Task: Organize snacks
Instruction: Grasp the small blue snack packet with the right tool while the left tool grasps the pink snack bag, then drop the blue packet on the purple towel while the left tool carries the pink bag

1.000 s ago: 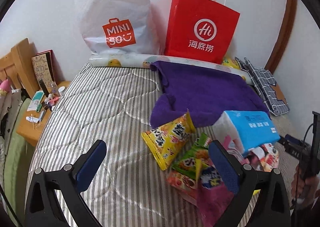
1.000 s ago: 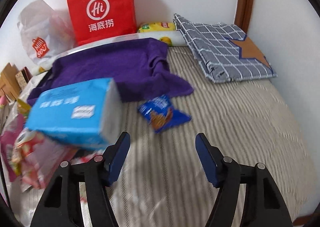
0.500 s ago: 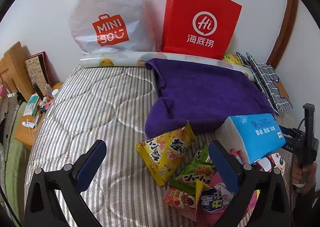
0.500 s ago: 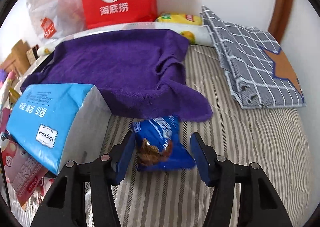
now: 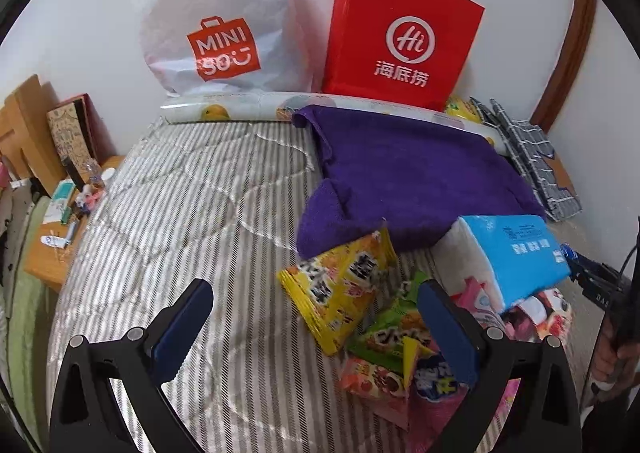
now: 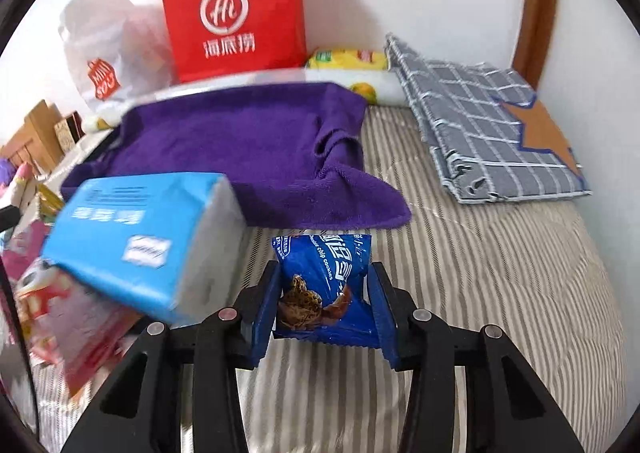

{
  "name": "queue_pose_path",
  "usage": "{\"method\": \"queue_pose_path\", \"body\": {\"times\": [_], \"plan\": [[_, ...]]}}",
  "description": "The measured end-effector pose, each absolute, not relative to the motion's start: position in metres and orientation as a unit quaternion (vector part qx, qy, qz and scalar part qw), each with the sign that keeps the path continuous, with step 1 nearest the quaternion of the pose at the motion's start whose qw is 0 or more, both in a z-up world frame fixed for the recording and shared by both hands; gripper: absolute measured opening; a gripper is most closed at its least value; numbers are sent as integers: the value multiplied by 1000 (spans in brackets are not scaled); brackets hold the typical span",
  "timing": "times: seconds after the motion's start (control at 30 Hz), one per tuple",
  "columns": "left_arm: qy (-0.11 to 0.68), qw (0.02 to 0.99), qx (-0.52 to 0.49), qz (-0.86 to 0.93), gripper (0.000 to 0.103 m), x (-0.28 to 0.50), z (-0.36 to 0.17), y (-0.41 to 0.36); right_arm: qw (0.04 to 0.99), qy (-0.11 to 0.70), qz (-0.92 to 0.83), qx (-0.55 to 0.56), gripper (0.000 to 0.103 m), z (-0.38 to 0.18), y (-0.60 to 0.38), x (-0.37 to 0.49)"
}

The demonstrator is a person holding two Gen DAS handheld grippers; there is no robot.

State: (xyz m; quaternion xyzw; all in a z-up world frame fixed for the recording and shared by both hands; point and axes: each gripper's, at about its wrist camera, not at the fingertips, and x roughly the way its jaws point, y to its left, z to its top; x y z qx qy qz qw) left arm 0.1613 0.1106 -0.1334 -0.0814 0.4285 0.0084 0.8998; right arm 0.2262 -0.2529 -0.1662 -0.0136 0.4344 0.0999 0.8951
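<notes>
Right tongs [image 6: 324,303]: jaws, just closing, pinch the blue chocolate chip cookie packet [image 6: 322,285] on the striped bed [image 6: 500,277].
Left tongs [image 5: 316,327]: wide open, empty.
Snack pile [image 5: 384,337]: beside its right finger.

right gripper [image 6: 324,301] fingers just closing, pressed on blue cookie packet [image 6: 326,277], above striped bed [image 6: 500,273]

Striped bed [image 5: 192,221], purple towel [image 5: 416,173], snack packets [image 5: 340,289], tissue pack [image 5: 516,253]
</notes>
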Motion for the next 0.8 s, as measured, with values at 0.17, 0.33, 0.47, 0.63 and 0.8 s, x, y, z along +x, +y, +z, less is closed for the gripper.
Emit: {"method": "queue_pose_path", "body": {"times": [0.17, 0.33, 0.47, 0.63, 0.8], "plan": [[419, 904, -76, -28, 102, 149, -127, 93, 897, 431, 98, -8, 44, -158, -254, 197], [421, 900, -79, -83, 102, 136, -127, 66, 893, 439, 94, 19, 44, -159, -259, 179], [433, 894, -69, -94, 102, 131, -135, 48, 894, 437, 95, 20, 44, -157, -259, 159], [460, 879, -84, -94, 76, 132, -151, 40, 897, 432, 96, 16, 44, -152, -260, 139], [449, 883, -101, -93, 61, 125, -149, 43, 899, 427, 92, 22, 44, -149, -265, 124]]}}
